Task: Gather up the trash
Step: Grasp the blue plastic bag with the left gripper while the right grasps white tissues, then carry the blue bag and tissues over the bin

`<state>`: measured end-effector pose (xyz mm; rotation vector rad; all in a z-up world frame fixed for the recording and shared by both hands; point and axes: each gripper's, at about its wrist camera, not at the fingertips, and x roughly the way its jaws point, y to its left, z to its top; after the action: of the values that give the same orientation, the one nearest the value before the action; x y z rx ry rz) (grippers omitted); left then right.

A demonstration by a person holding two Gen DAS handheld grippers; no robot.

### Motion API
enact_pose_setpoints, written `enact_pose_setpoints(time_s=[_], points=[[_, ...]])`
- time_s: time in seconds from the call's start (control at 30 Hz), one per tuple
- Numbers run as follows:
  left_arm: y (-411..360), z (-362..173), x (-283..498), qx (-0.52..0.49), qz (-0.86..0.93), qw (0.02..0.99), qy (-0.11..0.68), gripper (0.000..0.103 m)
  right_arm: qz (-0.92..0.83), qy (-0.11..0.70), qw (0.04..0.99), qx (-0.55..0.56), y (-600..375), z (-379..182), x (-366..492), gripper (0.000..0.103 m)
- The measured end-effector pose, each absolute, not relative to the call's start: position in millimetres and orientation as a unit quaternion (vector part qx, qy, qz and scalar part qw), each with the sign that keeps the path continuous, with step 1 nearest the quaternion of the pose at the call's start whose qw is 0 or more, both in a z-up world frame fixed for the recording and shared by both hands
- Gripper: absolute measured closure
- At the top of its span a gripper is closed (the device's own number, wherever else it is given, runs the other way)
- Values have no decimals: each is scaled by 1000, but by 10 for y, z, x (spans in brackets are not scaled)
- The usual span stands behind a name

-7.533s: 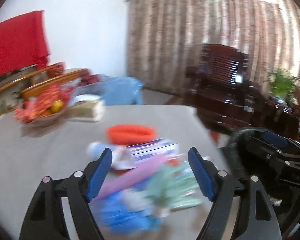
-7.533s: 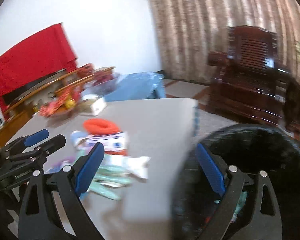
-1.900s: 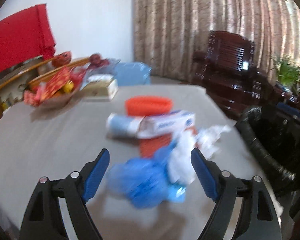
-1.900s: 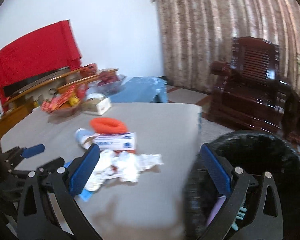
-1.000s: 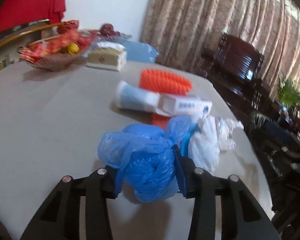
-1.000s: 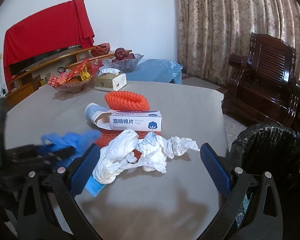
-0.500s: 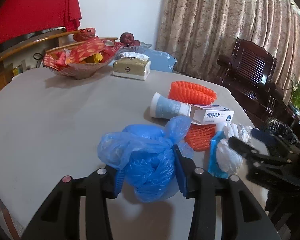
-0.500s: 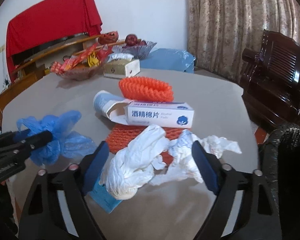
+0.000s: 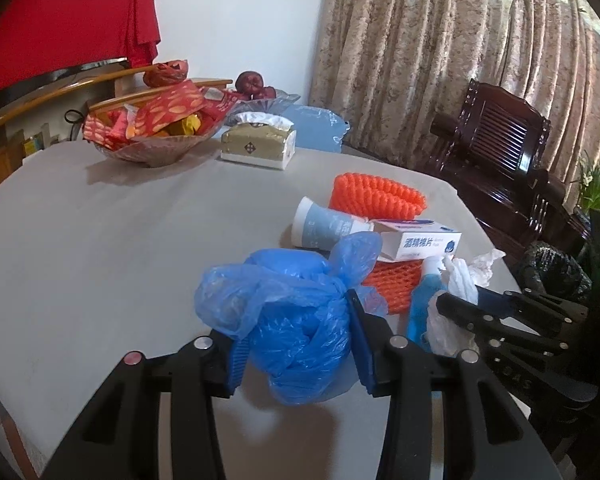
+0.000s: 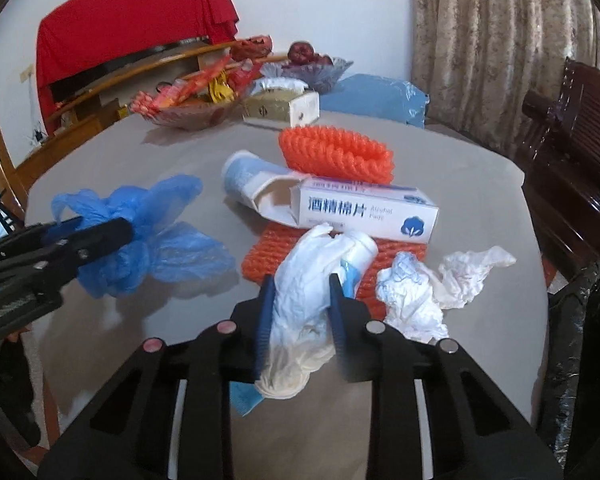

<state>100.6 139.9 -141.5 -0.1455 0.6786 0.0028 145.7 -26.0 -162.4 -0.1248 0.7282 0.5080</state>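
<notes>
Right wrist: right gripper [image 10: 300,300] just closed on white glove [image 10: 308,292]; left gripper [image 9: 296,344] clamps blue bag [image 9: 288,320]; snacks in glass bowl [image 10: 188,114]

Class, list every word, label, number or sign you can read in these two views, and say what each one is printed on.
"酒精棉片" – large blue characters on the white carton.
"Alcohol" – small print beside them; the word beneath is too blurred to read.
Cotton-boll logo – on the carton's right end.
Diamond emblem – on the tissue box; no words.
Raised lettering on the right gripper body – too blurred to read.
Snack packets in the glass bowl – print illegible.
</notes>
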Motion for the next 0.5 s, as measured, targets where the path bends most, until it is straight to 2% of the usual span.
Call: enact_pose_setpoints(time_s=[0.5], points=[[951, -1015, 994, -52, -27, 952, 301, 59, 229, 283, 931, -21, -766, -857, 1216, 78]])
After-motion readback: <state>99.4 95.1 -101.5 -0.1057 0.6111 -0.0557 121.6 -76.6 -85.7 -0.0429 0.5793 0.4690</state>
